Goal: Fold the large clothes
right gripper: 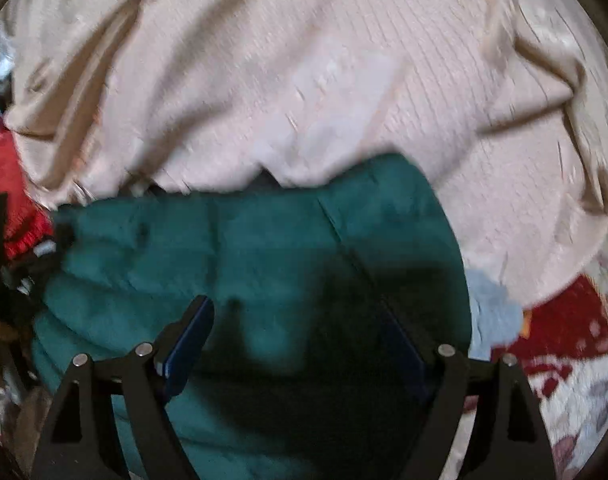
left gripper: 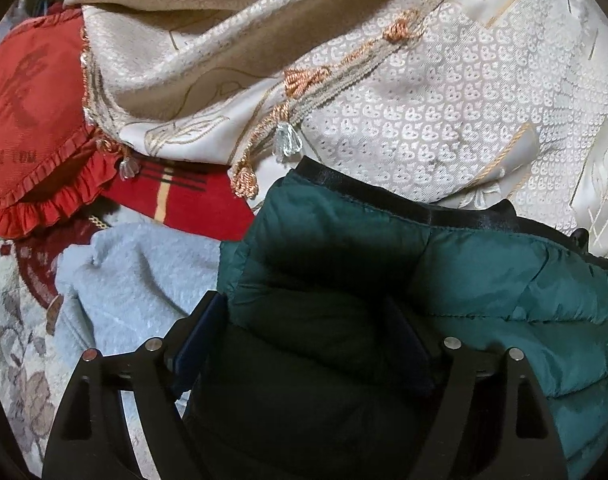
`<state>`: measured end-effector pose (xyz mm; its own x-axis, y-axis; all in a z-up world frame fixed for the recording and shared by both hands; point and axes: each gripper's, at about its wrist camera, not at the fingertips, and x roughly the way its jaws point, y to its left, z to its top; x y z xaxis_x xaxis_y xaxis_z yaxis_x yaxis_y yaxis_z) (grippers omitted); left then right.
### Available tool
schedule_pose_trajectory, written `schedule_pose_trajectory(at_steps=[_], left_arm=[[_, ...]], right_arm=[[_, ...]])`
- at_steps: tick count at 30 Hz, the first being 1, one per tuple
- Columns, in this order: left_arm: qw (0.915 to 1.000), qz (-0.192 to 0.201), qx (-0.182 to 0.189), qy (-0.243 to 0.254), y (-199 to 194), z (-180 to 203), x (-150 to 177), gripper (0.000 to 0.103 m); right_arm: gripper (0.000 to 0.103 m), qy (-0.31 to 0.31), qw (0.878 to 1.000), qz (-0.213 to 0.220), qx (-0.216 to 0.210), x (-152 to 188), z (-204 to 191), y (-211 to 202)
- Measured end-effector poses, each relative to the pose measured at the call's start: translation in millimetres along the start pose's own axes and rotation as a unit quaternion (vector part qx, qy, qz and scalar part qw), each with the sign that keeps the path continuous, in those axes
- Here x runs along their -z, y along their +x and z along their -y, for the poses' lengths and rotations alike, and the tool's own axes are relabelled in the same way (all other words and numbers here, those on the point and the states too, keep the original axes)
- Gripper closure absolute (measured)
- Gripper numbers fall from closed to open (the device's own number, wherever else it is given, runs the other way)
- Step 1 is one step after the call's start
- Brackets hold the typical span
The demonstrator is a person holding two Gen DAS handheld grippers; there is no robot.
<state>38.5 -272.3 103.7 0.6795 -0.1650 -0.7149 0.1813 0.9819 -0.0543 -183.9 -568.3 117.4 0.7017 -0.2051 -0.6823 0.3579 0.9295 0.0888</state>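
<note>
Left wrist view: left gripper has its fingers spread wide, with a puffy fold of the green quilted jacket bulging up between them. Whether the pads press the fabric or only flank it cannot be told.

Right wrist view (motion-blurred): right gripper likewise has its fingers spread, over the same green quilted jacket; no pinch visible.

Jacket location: lies bunched at the foot of a cream embroidered drape, its dark-trimmed edge against the drape. A grey fleece garment sits just beside it on the left; a red frilled cushion is farther off.

Risks, judged:
- Slick, padded shell may squirt out of a shallow pinch; a thick bite could trap several layers and spoil the fold line.
- The drape's tasselled fringe hangs near the jacket edge and could snag during a lift.
- The grey fleece could be dragged along.
</note>
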Motion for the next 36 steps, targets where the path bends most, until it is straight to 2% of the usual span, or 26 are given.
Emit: schedule_pose_trajectory(at_steps=[1,4,7,11,16,21,27,36], left_arm=[[1.0,0.002,-0.001,-0.001,-6,-1,1,0.038],[0.9999,0.008,0.005,-0.006,-26,-8,4,0.038],[0.9996,0.018,0.021,-0.01,-52,-20,12,0.038],[0.9989,0.03,0.035,-0.01,-78,-34,26,0.038],[0.9986,0.035,0.039,-0.005,-102,-39,42,0.038],[0.9987,0.032,0.039,-0.002,-114,-43,52,0.038],[0.9988,0.028,0.04,-0.001,-118,-45,61,0.038],[0.9993,0.012,0.035,0.001,-110,-44,67,0.038]], right_arm=[[0.017,0.004,1.0,-0.019,0.007,3,4,12],[0.015,-0.003,1.0,-0.022,0.014,-2,1,18],[0.015,-0.005,1.0,-0.015,0.006,-12,-8,7],[0.015,0.013,1.0,0.009,-0.019,-4,-11,-28],[0.015,-0.001,1.0,-0.01,-0.021,21,-15,-42],[0.015,0.019,0.999,-0.019,-0.03,38,-15,-51],[0.015,0.008,0.999,-0.026,-0.027,46,-21,-56],[0.014,0.021,0.999,-0.033,-0.034,51,-14,-56]])
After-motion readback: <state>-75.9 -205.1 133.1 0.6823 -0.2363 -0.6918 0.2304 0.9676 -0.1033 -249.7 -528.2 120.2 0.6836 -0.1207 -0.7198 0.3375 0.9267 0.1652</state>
